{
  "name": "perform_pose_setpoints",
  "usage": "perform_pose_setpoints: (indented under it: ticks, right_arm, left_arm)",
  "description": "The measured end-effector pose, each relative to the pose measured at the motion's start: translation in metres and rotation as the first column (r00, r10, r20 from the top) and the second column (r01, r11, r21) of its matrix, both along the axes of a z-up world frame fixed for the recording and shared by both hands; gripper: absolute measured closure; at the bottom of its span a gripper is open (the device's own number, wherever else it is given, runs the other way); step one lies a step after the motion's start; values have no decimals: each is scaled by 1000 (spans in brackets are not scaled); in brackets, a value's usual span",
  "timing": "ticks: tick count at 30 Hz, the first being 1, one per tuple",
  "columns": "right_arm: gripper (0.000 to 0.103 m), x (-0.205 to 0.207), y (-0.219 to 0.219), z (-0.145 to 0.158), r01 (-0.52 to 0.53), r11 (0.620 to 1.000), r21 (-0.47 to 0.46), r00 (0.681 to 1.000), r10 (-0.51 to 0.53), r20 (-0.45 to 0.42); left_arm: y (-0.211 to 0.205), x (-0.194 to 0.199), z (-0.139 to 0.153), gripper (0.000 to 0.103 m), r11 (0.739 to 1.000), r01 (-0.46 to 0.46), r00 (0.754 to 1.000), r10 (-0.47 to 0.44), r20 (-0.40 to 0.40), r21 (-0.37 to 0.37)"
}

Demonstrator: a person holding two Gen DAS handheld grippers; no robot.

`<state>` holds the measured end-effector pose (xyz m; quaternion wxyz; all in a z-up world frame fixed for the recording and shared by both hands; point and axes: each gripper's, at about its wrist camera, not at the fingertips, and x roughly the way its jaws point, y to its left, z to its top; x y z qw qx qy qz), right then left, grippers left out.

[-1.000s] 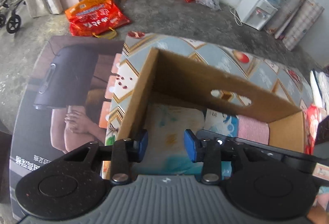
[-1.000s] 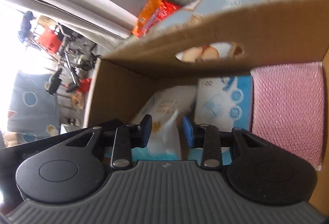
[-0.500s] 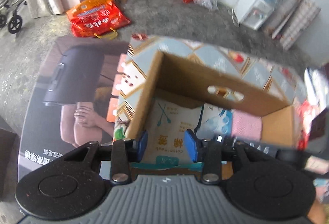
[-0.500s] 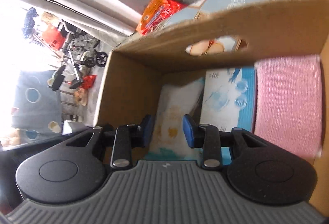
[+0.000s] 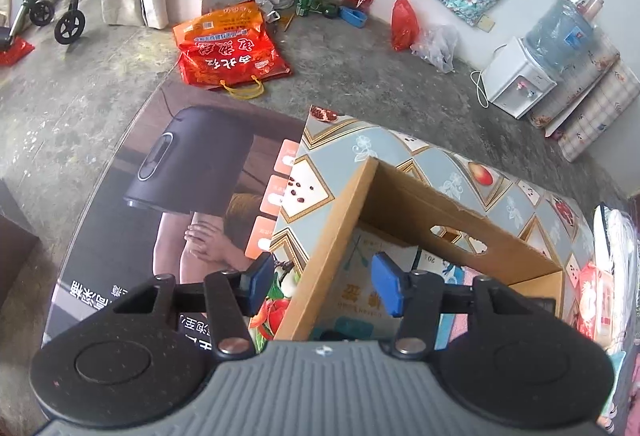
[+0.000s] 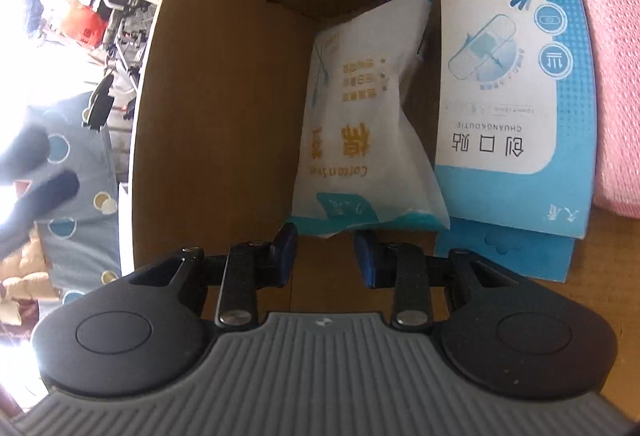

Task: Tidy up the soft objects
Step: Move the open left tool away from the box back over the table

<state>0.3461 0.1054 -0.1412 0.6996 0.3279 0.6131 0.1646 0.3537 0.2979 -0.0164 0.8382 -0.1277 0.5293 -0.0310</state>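
Low in the right wrist frame, the right gripper [image 6: 325, 254] stands empty, jaws parted, just short of the cotton-swab bag [image 6: 362, 123], which should be nudged flat against the box wall [image 6: 224, 107].

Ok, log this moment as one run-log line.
left gripper: empty, jaws just opening, above cardboard box | right gripper: open, empty, inside box beside cotton swab bag

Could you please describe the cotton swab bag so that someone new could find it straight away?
Look inside the open cardboard box. Three items lie in a row; the cotton swab bag is nearest the left wall, beside the blue plaster box. It alone is a soft white pouch with yellow lettering.
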Motion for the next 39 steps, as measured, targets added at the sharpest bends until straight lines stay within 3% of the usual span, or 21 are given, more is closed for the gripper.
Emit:
perform_pose_setpoints:
  ticks: [8,15,21,31,39]
  right_arm:
    - [70,-5,-14,12,-5,999,42,1000,4,24]
    - [68,-40,-58,68,66,991,115,987,-81,136]
    - [62,-74,-122,112,155,971,182,951,-197,240]
    - [60,-158,-241,149,316,930,186,884,-360,298]
    - [56,-234,-345,152,458,883,100,838,-467,283]
  left_arm:
    - [0,0,-3,44,1000,6,1000,-6,-13,4]
    - [-17,-5,13,40,999,24,1000,-24,10,-34]
    - [-48,-15,35,39,996,49,998,-46,44,-70]
    - [-139,-49,63,36,984,124,990,-114,81,-131]
    - [-246,-80,48,35,955,260,966,-257,43,-139]
